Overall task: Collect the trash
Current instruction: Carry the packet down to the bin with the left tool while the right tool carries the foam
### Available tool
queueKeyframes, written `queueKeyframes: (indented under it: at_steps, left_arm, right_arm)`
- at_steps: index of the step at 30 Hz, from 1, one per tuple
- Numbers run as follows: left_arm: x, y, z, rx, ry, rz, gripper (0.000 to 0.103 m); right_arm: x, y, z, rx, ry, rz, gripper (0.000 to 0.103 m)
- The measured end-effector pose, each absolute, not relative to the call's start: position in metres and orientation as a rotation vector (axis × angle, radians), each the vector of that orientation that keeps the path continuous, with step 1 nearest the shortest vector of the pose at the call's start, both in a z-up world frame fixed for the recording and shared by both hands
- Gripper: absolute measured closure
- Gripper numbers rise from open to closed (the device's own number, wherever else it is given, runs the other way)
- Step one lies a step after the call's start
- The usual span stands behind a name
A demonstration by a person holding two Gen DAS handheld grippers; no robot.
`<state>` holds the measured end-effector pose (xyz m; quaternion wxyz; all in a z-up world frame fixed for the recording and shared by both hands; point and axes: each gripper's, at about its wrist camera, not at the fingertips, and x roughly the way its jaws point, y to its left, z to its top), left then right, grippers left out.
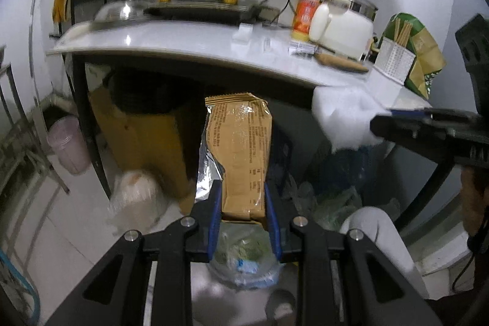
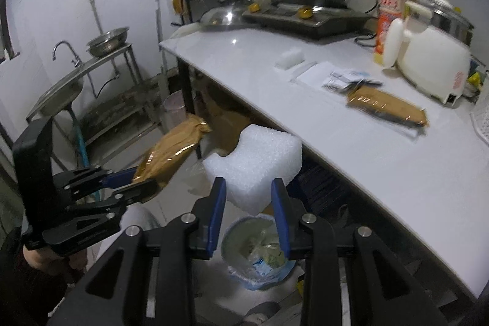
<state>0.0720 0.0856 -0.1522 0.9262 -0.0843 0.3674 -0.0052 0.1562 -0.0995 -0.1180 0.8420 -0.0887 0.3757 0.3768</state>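
Observation:
My left gripper [image 1: 243, 188] is shut on a tan snack wrapper [image 1: 241, 142] with a torn foil edge; from the right wrist the same wrapper [image 2: 171, 152] sticks out of that gripper [image 2: 143, 177] at the left. My right gripper [image 2: 249, 185] is shut on a white foam block [image 2: 256, 164], also seen as the foam block [image 1: 342, 118] at the right of the left wrist view. Below both, on the floor, stands a trash bin [image 2: 259, 252] lined with a plastic bag and holding scraps; the bin [image 1: 244, 252] sits just under the left fingers.
A white counter [image 2: 351, 142] carries another tan wrapper [image 2: 386, 109], small packets [image 2: 348, 80], a small white block [image 2: 288, 58], an orange bottle [image 2: 386, 14], a white appliance [image 2: 428, 63] and a cooktop with wok [image 2: 305, 8]. A steel sink [image 2: 61, 90] stands left. Cardboard [image 1: 143, 136] sits under the counter.

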Motion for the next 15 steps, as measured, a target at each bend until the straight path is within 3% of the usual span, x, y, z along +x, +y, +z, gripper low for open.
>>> queueKeyframes:
  at_steps: [15]
  left_arm:
    - [0.108,0.068,-0.240,-0.200,0.968,-0.049,0.077]
  right_arm:
    - [0.172,-0.097,-0.221,-0.198,1.007,0.791,0.076]
